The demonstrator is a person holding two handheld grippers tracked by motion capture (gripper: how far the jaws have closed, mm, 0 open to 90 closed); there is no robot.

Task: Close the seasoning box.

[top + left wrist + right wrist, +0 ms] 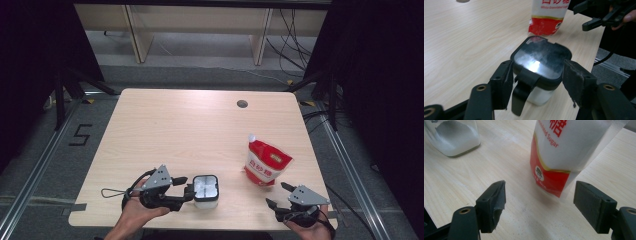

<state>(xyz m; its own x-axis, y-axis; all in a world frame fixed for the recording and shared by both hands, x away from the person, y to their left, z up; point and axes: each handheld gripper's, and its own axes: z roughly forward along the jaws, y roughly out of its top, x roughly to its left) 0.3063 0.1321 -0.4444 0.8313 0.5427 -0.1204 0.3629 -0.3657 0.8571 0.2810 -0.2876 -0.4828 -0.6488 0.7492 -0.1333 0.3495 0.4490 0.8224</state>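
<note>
The lidded container was seen standing upright near the table's front edge, its lid latch turned toward the left gripper, whose jaws were spread either side of it, pads clear. The sugar pouch, labelled "White Granulated Sugar" beside Chinese characters, was noted leaning, spout up and away from the person. The right gripper was held parted just short of the pouch, gripping nothing.
</note>
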